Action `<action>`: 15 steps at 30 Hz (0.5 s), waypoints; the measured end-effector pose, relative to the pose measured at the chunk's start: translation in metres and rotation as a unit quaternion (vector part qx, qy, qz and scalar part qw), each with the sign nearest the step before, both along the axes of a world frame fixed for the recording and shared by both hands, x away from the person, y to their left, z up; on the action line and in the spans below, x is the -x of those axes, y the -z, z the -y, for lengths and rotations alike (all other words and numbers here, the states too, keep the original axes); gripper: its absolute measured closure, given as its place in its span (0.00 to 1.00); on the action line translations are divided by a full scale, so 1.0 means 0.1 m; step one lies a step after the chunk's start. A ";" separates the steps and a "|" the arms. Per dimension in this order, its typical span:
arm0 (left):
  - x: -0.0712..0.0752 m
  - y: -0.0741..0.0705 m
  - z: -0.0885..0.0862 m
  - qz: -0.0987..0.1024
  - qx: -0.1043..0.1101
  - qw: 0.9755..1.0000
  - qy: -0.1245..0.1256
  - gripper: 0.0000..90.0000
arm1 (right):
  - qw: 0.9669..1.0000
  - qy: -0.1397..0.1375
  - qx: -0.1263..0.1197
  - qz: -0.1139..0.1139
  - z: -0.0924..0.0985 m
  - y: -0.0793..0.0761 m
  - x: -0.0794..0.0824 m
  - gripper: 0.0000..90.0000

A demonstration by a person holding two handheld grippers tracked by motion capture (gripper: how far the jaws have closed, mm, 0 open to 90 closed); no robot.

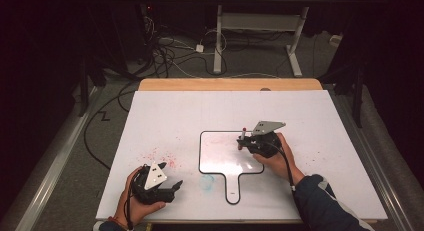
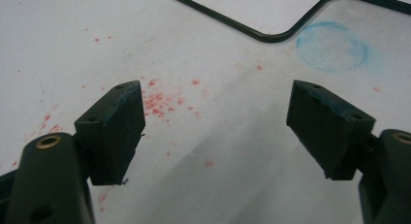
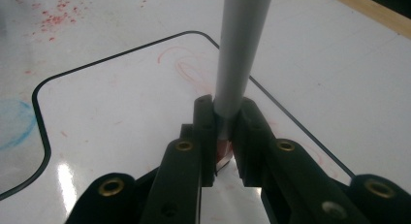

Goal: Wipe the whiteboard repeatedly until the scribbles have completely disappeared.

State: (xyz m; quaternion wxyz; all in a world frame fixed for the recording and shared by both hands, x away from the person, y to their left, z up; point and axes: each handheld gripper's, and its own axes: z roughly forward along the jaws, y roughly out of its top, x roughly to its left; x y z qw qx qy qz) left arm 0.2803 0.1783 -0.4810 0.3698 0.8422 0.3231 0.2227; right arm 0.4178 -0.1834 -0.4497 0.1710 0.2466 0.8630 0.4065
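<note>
Glossy whiteboard (image 3: 121, 117); seemingly plastic marker (image 3: 240, 49)

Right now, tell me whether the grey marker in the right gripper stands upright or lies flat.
Upright. The grey marker rises steeply from between the shut right gripper over the black-rimmed whiteboard.

The table (image 1: 165, 106) lies bare across its far half and along both side edges, so a gripper could pass freely there. Near centre, the flat paddle-shaped whiteboard (image 1: 220, 158) poses little obstruction. The upright marker (image 1: 243, 136) stands over the whiteboard's right part.
</note>
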 end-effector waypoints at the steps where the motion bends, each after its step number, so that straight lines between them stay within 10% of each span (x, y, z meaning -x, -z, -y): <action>1: 0.00 -0.01 0.00 0.001 -0.001 1.000 0.000 0.23 | 1.000 0.000 0.000 0.000 0.00 0.00 0.00 0.91; 7: -0.05 0.01 0.04 -0.001 -0.003 1.000 0.008 0.23 | 0.997 0.068 0.022 0.018 0.23 -0.02 -0.10 0.91; 15: -0.04 0.00 0.03 0.000 0.001 1.000 0.008 0.23 | 1.000 0.014 -0.016 -0.003 -0.06 0.03 -0.05 0.91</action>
